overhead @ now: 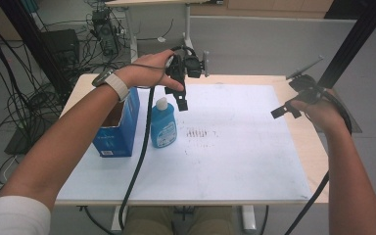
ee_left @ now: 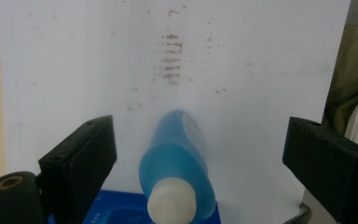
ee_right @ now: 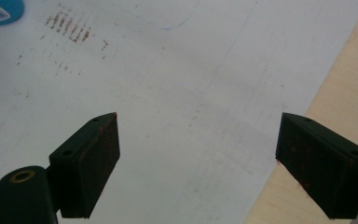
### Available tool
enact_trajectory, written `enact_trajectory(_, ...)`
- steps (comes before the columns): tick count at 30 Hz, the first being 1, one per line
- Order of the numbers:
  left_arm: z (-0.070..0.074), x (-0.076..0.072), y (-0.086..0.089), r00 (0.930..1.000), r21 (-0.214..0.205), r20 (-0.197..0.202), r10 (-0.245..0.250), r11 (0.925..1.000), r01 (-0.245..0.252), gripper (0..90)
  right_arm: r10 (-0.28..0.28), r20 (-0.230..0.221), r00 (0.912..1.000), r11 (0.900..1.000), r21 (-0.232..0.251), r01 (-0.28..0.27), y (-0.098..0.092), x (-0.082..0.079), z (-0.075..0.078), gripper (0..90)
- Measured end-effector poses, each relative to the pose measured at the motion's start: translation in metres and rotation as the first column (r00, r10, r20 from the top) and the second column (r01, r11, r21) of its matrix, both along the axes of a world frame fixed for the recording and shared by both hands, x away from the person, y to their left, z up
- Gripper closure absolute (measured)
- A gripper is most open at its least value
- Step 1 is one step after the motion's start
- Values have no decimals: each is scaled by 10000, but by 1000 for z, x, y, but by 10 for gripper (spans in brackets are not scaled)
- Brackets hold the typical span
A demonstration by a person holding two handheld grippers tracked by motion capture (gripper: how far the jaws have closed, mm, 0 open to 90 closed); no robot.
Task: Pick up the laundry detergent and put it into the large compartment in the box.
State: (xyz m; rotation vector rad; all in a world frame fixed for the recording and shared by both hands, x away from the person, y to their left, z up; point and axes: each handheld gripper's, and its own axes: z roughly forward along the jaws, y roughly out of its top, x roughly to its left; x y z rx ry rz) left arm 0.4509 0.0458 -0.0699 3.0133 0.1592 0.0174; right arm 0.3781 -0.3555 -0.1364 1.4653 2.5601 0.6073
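A blue bottle [overhead: 163, 126] with a white cap stands upright on the white mat, just right of a blue box [overhead: 119, 127]. My left gripper [overhead: 180, 93] hovers above and slightly behind the bottle, pointing down, jaws open. In the left gripper view the bottle [ee_left: 179, 163] lies below, between the two wide-apart jaws, untouched. My right gripper [overhead: 285, 110] is held over the mat's right edge, open and empty; in the right gripper view its jaws stand wide over bare mat [ee_right: 177, 93].
A white mat [overhead: 235, 152] covers most of the wooden table [overhead: 303, 142], with brown smudges [overhead: 199, 132] near its middle. The open-topped blue box stands under my left forearm. Cables trail from both grippers. A black frame post [overhead: 357, 34] rises at the right.
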Motion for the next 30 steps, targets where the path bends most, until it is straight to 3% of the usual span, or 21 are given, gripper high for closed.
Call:
enact_trajectory(5,1,0,6,9999,-237,-1,143,9996,-143,102,23,25,10000,10000,-1,-23,2,1,0,136)
enact_trajectory(12,2,-1,3,9999,-60,8,128,9999,-128,102,63,25,10000,10000,-63,-63,3,2,2,136)
enact_trajectory(18,2,-2,3,9996,-51,63,285,9996,-285,100,-90,164,9998,9999,-63,91,1,-1,3,124)
enact_trajectory(30,5,-5,4,9971,-24,79,750,9972,-750,97,-224,25,9997,9997,-14,224,-2,-1,-2,123)
